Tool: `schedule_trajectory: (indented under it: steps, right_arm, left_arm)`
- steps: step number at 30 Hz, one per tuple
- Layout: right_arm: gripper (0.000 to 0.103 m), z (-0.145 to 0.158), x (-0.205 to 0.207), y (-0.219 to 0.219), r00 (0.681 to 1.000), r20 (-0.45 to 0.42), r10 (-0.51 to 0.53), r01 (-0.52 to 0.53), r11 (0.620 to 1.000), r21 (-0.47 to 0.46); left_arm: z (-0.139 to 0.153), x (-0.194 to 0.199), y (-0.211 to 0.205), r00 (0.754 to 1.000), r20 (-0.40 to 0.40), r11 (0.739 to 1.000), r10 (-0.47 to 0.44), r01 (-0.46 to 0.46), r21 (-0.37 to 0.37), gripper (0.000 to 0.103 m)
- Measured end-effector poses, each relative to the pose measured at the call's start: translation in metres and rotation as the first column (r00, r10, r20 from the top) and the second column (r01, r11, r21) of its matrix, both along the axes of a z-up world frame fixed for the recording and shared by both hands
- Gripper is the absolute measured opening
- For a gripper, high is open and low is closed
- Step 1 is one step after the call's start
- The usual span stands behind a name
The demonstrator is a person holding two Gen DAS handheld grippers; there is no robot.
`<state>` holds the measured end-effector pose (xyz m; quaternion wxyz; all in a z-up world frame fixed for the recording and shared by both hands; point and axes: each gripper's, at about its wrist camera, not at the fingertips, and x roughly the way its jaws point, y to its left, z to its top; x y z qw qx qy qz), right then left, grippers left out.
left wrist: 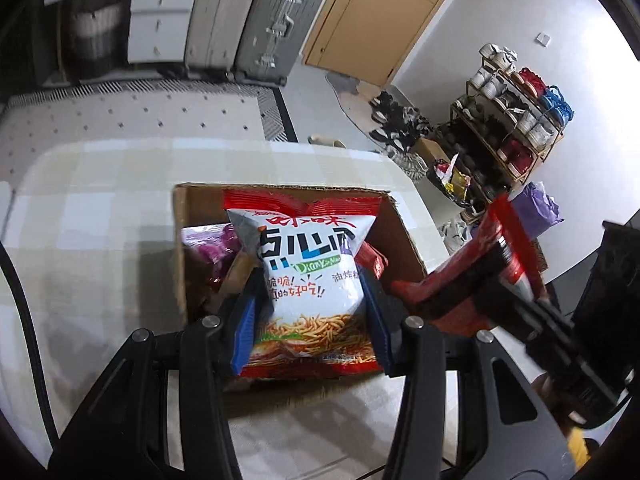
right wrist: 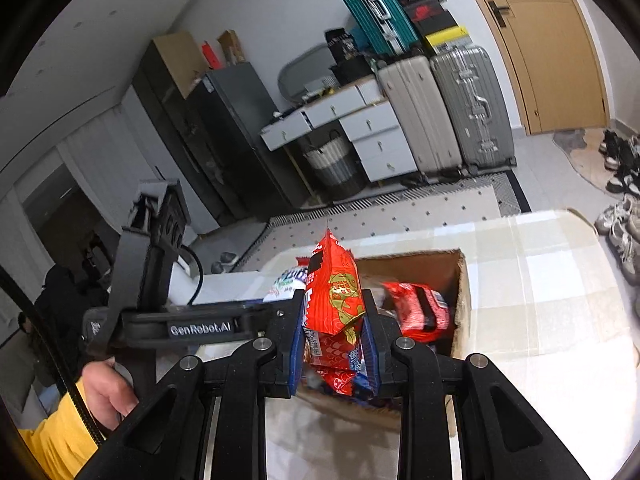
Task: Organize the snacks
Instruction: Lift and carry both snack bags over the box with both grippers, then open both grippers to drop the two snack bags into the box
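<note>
My left gripper (left wrist: 313, 284) is shut on a white and red noodle snack bag (left wrist: 312, 256), its blue pads (left wrist: 244, 328) pressing both sides. The bag hangs over an open cardboard box (left wrist: 404, 232) on the checked tablecloth. Inside lie a purple bag (left wrist: 208, 244) and a red packet (left wrist: 374, 260). My right gripper (right wrist: 334, 320) is shut on a red packet with gold print (right wrist: 336, 288), held upright at the near left of the box (right wrist: 460, 280). The same packet (left wrist: 496, 224) shows at the right of the left wrist view. The left gripper (right wrist: 280, 298) and its white bag (right wrist: 290, 278) show beside it.
The table (left wrist: 100, 200) carries a pale checked cloth. Beyond it lie a dotted rug (left wrist: 140, 112), suitcases (right wrist: 472, 108), white drawers (right wrist: 376, 136) and a wooden door (left wrist: 380, 12). A shoe rack (left wrist: 516, 124) and loose shoes stand at the right. A hand (right wrist: 108, 392) in a yellow sleeve holds the left gripper.
</note>
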<state>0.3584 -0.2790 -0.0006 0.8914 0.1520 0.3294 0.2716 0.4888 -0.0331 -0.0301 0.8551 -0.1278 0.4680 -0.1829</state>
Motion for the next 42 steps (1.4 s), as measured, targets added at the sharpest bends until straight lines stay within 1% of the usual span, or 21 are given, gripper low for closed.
schedule_trajectory:
  steps: [1,4,6,8,10,12,16,18,19,21,24,27,29,32,35,38,42]
  right_arm:
    - [0.025,-0.005,0.005,0.0,1.0,-0.011,-0.002,0.002,1.0,0.003]
    - [0.025,-0.016,0.014,-0.001,0.999,-0.04,-0.011,0.011,1.0,-0.009]
    - [0.025,-0.022,0.017,-0.001,0.998,-0.054,-0.014,0.013,1.0,-0.014]
    - [0.025,-0.025,0.019,0.0,0.998,-0.064,-0.015,0.014,1.0,-0.02]
    - [0.025,-0.027,0.02,0.002,0.998,-0.066,-0.012,0.01,1.0,-0.028]
    - [0.025,-0.028,0.021,0.003,0.997,-0.073,-0.005,0.002,0.999,-0.034]
    - [0.025,-0.03,0.027,0.005,0.996,-0.089,-0.001,-0.002,0.999,-0.041]
    - [0.025,-0.032,0.029,0.003,0.995,-0.103,-0.007,0.003,0.999,-0.036]
    - [0.025,-0.033,0.031,0.003,0.994,-0.11,-0.012,0.008,0.999,-0.035]
    - [0.025,-0.035,0.033,0.002,0.992,-0.127,-0.017,0.013,0.999,-0.031]
    - [0.025,-0.039,0.036,0.002,0.988,-0.154,-0.017,0.013,1.0,-0.027]
    - [0.025,-0.041,0.036,0.003,0.986,-0.163,-0.028,0.021,0.999,-0.046]
    - [0.025,-0.04,0.036,0.002,0.986,-0.164,-0.042,0.035,0.998,-0.047]
    - [0.025,-0.039,0.034,0.005,0.985,-0.162,-0.055,0.043,0.996,-0.075]
    - [0.029,-0.036,0.032,0.008,0.986,-0.148,-0.075,0.058,0.992,-0.115]
    - [0.03,-0.034,0.032,0.01,0.986,-0.151,-0.072,0.055,0.992,-0.116]
    - [0.031,-0.028,0.029,0.013,0.989,-0.131,-0.075,0.056,0.988,-0.146]
  left_arm:
    - [-0.003,0.009,-0.002,1.0,-0.01,1.0,-0.01,0.01,-0.003,0.044]
    - [-0.006,0.022,-0.011,0.999,-0.005,0.999,-0.043,0.043,0.006,0.044]
    - [-0.011,0.029,-0.021,0.998,-0.01,0.998,-0.058,0.059,0.038,0.045]
    - [-0.013,0.035,-0.028,0.999,-0.003,0.996,-0.051,0.051,0.076,0.046]
    - [-0.015,0.037,-0.034,0.999,-0.004,0.995,-0.054,0.054,0.078,0.046]
    - [-0.016,0.038,-0.037,0.998,-0.021,0.996,-0.063,0.064,0.063,0.047]
    - [-0.015,0.036,-0.043,0.998,-0.021,0.993,-0.065,0.067,0.097,0.047]
    - [-0.015,0.023,-0.036,0.998,-0.023,0.993,-0.066,0.068,0.099,0.048]
    - [-0.016,0.023,-0.036,0.997,-0.023,0.992,-0.068,0.07,0.102,0.05]
    - [-0.014,0.022,-0.039,0.997,-0.025,0.99,-0.069,0.072,0.122,0.058]
    - [-0.012,0.015,-0.04,0.997,-0.014,0.99,-0.071,0.072,0.124,0.061]
    - [-0.009,0.011,-0.043,0.998,-0.009,0.988,-0.07,0.07,0.139,0.062]
    - [-0.006,0.007,-0.043,0.997,-0.008,0.988,-0.072,0.073,0.136,0.062]
    - [0.001,0.0,-0.04,0.998,0.011,0.987,-0.062,0.06,0.149,0.062]
    - [0.008,-0.007,-0.036,0.998,0.02,0.989,-0.063,0.059,0.136,0.062]
    - [0.016,-0.016,-0.033,0.998,0.031,0.989,-0.055,0.05,0.138,0.062]
    - [0.027,-0.028,-0.027,0.998,0.043,0.99,-0.046,0.04,0.137,0.062]
